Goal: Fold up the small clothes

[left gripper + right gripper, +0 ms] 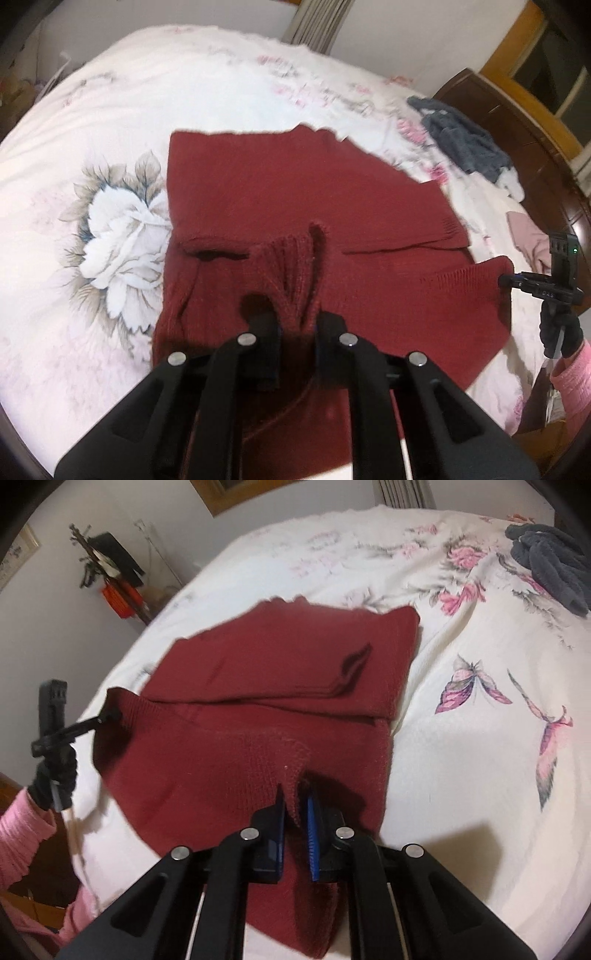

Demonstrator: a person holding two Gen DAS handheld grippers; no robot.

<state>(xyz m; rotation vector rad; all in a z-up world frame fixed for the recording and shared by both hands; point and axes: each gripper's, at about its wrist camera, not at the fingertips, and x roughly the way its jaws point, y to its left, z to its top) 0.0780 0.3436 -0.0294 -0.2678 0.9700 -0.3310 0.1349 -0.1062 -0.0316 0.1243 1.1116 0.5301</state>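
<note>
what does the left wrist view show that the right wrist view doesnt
Only the left wrist view shows the big white flower print, a pink garment and the dark wooden bed frame.

Only the right wrist view shows the butterfly prints and a coat rack.

Both show the dark red sweater, pinched by the left gripper and the right gripper, and a grey garment.

Left gripper jaws pinch the red sweater on the bed.

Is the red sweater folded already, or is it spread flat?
Partly folded. The red sweater has one part laid over its body, and both the left gripper and right gripper pinch lifted fabric.
</note>
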